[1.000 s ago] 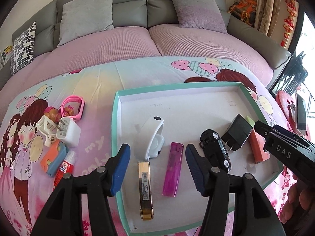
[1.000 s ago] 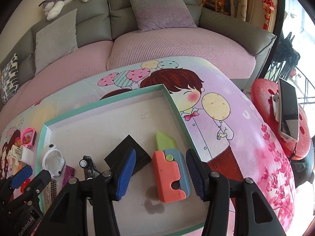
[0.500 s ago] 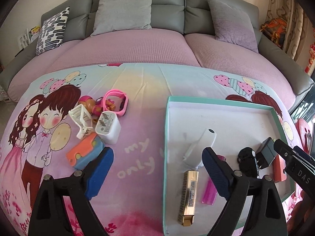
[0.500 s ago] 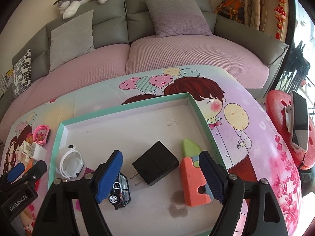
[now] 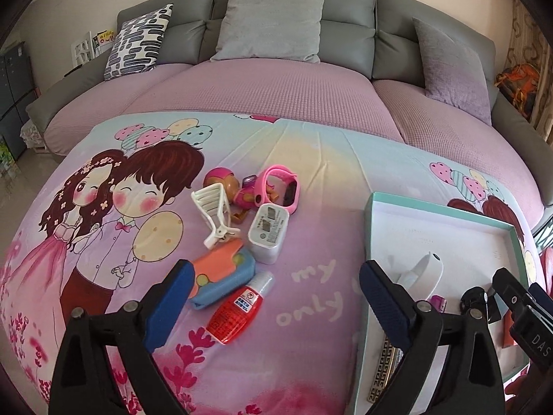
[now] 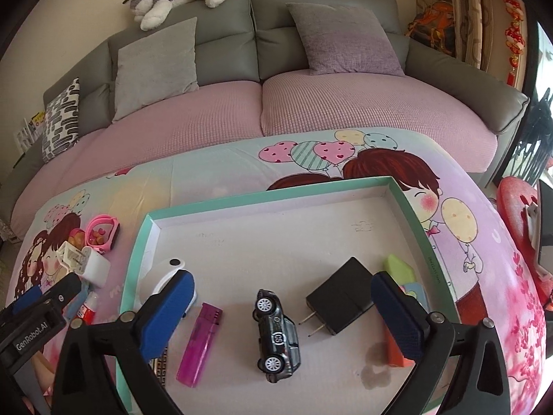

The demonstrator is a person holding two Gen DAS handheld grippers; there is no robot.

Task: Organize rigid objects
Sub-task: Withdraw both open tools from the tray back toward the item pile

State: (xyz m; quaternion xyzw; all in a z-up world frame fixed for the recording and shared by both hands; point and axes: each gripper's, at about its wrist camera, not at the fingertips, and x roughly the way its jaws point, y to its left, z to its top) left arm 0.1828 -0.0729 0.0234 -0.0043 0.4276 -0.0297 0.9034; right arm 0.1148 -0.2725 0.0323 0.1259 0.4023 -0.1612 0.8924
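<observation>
My left gripper (image 5: pixel 273 301) hovers over loose items on the printed cloth, its jaws still opening and holding nothing. Below it lie a red glue bottle (image 5: pixel 238 314), an orange-blue case (image 5: pixel 221 273), a white charger (image 5: pixel 268 233), a white clip (image 5: pixel 216 214) and a pink watch (image 5: pixel 280 186). My right gripper (image 6: pixel 281 311) hangs over the teal-rimmed tray (image 6: pixel 276 195), its jaws also opening and empty. In the tray are a toy car (image 6: pixel 276 335), a black charger (image 6: pixel 342 299), a purple lighter (image 6: pixel 200 342), an orange block (image 6: pixel 394 352) and a white watch (image 6: pixel 166 269).
A grey sofa with pink seat covers and cushions (image 5: pixel 269 24) runs behind the table. A gold bar (image 5: pixel 383 370) lies in the tray's near left corner. A red stool holding a phone (image 6: pixel 518 214) stands right of the table.
My left gripper swung left from over the tray to over the loose pile, its jaws widening. My right gripper's jaws spread away from the orange block and it shifted left over the car.
</observation>
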